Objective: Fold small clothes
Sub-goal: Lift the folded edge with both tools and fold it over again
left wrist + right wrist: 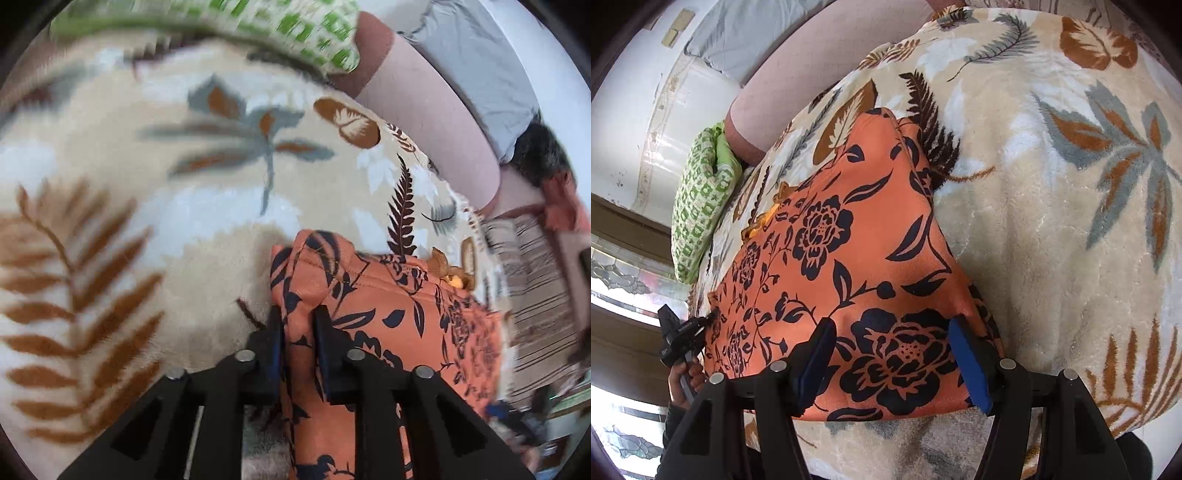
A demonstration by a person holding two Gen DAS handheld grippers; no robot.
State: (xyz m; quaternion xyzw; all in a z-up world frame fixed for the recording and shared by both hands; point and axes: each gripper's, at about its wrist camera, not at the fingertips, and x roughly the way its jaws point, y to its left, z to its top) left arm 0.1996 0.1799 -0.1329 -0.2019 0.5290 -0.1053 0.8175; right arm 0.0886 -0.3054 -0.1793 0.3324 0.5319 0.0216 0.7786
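Observation:
An orange garment with a black flower print (849,258) lies folded flat on a beige leaf-patterned blanket (1052,229). My right gripper (892,325) hangs open over its near edge, the blue-padded fingers (971,365) standing wide apart with the cloth under them, not pressed. In the left wrist view my left gripper (298,314) has its jaws close together with an edge of the orange garment (388,314) pinched between them. The right wrist view shows the left gripper (698,325) at the garment's left corner, held by a hand (683,380). A small yellow-brown trim (764,221) sits at the garment's far edge.
A green patterned pillow (701,206) lies past the garment at the blanket's edge, also seen in the left wrist view as the green pillow (295,29). A pink sheet (424,122) and a grey pillow (476,66) lie beyond the blanket. Bare blanket (147,203) spreads beside the garment.

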